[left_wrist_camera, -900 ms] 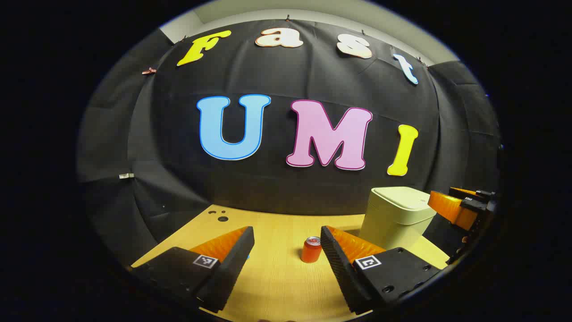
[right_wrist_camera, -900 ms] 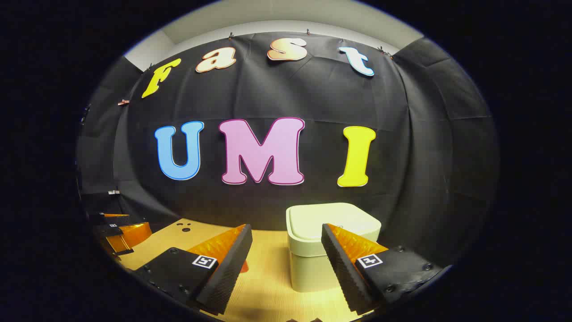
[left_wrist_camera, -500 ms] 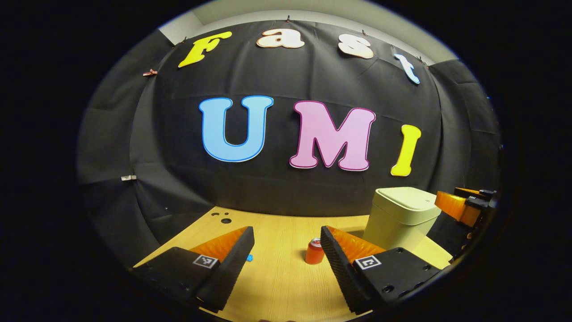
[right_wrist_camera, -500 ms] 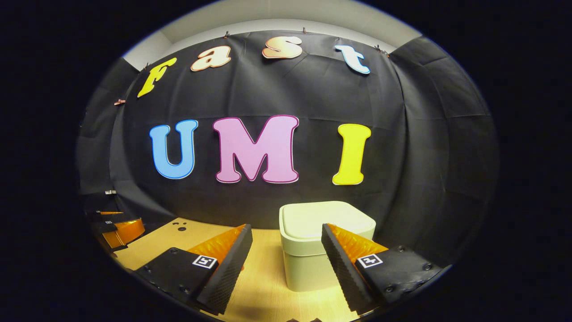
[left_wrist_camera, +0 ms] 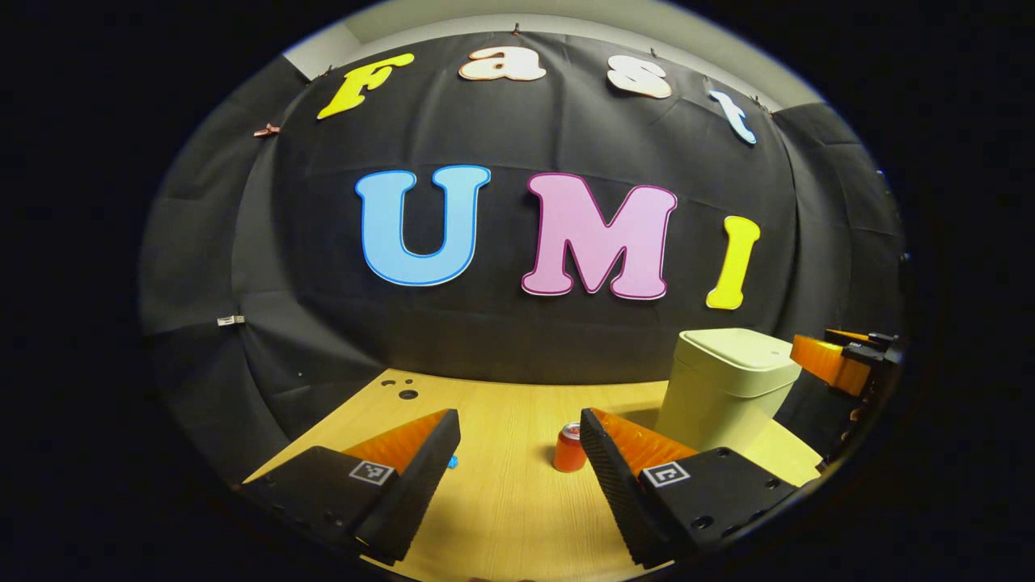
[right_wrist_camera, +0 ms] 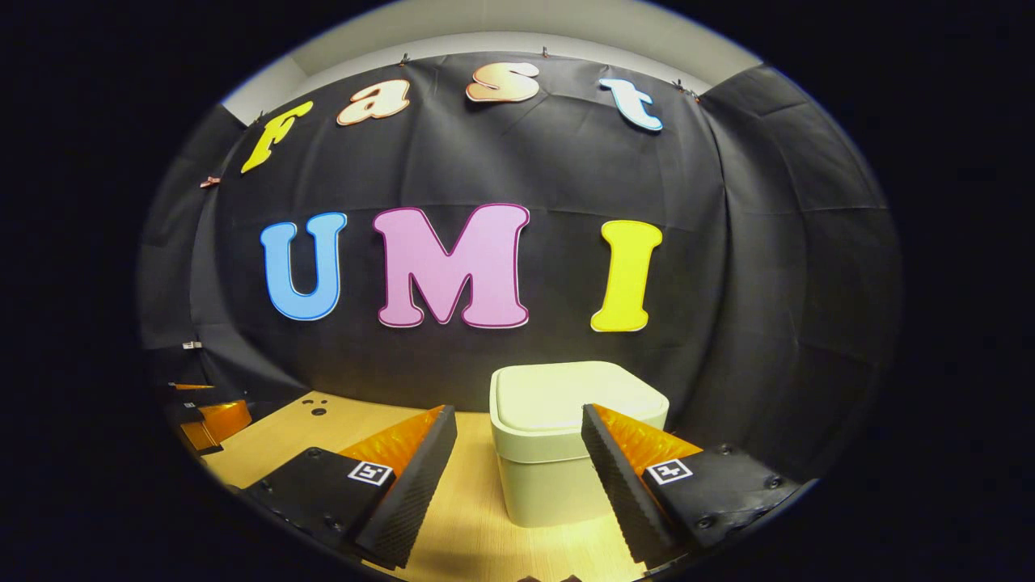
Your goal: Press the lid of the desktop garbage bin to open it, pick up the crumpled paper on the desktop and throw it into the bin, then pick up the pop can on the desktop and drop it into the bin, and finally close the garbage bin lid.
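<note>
Left gripper [left_wrist_camera: 520, 436], jaws wide and empty, above the worktop [left_wrist_camera: 501, 501]; pop can [left_wrist_camera: 569, 447] upright just ahead, garbage bin [left_wrist_camera: 728, 388] farther right. Right gripper [right_wrist_camera: 519, 436], jaws wide and empty, faces the bin, lid [right_wrist_camera: 566, 392] closed.

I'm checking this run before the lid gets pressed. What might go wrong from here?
The bin is shut and looks light; the open right gripper is level with its lid, so a sideways push might slide it on the table. The can stands close beside the open left gripper, so a sweep could topple it.
</note>
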`<control>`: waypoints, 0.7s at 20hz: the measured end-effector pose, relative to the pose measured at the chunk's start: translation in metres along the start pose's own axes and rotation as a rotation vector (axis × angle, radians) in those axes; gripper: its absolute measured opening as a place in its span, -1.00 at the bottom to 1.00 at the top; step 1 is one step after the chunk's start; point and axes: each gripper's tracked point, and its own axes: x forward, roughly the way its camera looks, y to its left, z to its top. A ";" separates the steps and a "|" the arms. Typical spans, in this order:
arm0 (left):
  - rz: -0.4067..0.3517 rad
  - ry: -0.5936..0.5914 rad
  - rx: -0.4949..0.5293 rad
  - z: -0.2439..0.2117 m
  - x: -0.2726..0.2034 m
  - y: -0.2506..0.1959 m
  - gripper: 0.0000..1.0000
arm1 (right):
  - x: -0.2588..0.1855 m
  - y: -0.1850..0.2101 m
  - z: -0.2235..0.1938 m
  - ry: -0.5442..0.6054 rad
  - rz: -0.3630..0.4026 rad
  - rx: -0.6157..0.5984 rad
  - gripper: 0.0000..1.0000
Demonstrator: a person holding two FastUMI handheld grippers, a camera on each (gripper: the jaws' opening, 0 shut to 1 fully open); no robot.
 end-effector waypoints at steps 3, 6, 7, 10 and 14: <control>-0.003 0.003 0.006 -0.002 -0.003 -0.003 0.92 | 0.002 -0.002 0.006 -0.011 0.003 0.001 0.95; -0.003 0.004 0.015 -0.003 -0.003 -0.004 0.92 | 0.005 -0.008 0.009 -0.015 -0.002 -0.002 0.95; -0.002 0.005 0.019 -0.004 -0.003 -0.005 0.92 | 0.006 -0.011 0.009 -0.013 -0.005 0.001 0.95; 0.000 0.009 0.018 -0.006 -0.004 -0.005 0.92 | 0.008 -0.015 0.009 -0.006 -0.009 0.013 0.95; 0.001 0.013 0.014 -0.009 -0.005 -0.007 0.92 | 0.005 -0.016 0.009 -0.013 -0.010 -0.003 0.82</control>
